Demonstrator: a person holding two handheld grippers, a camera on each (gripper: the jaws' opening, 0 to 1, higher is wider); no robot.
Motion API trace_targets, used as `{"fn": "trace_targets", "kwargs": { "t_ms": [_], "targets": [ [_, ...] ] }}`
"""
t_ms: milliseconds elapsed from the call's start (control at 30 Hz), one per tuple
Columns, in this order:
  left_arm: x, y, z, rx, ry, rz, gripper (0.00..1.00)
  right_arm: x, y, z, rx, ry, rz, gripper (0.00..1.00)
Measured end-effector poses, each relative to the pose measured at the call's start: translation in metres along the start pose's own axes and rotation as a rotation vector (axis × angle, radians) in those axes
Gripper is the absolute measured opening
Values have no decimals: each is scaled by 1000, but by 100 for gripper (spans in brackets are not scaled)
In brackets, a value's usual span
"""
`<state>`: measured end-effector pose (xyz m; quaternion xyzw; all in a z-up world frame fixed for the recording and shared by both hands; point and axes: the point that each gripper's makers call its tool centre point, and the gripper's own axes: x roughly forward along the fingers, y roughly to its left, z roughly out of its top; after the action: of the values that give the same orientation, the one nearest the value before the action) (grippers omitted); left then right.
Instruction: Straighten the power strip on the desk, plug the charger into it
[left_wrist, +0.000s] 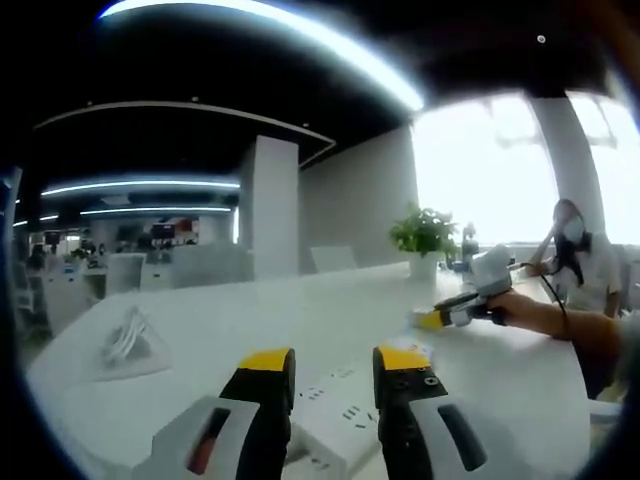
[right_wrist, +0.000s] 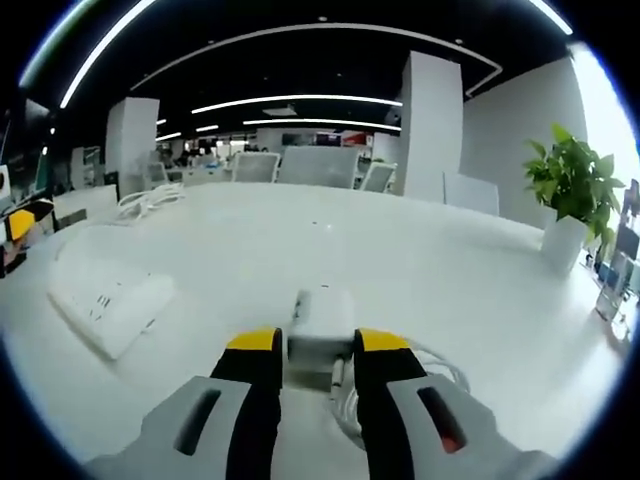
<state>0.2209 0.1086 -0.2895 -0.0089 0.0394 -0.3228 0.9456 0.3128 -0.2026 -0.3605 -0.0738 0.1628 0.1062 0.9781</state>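
The white power strip (left_wrist: 335, 408) lies askew on the white desk (left_wrist: 300, 320), just beneath and between the yellow-tipped jaws of my left gripper (left_wrist: 335, 360), which stands open above it. In the right gripper view the strip (right_wrist: 110, 300) sits to the left, with the left gripper's yellow tip (right_wrist: 20, 225) at the far left edge. My right gripper (right_wrist: 318, 342) is shut on the white charger (right_wrist: 320, 322), low over the desk (right_wrist: 420, 260); its coiled white cable (right_wrist: 440, 385) lies just right of the jaws. A hand holds the right gripper (left_wrist: 462, 308) at the right of the left gripper view.
A clear bag of white cables (left_wrist: 130, 345) (right_wrist: 150, 200) lies on the desk's far left. A potted plant (left_wrist: 425, 240) (right_wrist: 572, 200) stands at the desk's far end. A person (left_wrist: 575, 245) sits beyond the desk on the right. Office chairs (right_wrist: 320, 165) line the far edge.
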Motion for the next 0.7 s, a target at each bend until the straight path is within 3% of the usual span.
{"fn": "trace_targets", "kwargs": {
  "t_ms": [700],
  "targets": [
    [1,-2,-6,10,27,-3,33,4,-1,0,12,-1,3,26]
  ]
}}
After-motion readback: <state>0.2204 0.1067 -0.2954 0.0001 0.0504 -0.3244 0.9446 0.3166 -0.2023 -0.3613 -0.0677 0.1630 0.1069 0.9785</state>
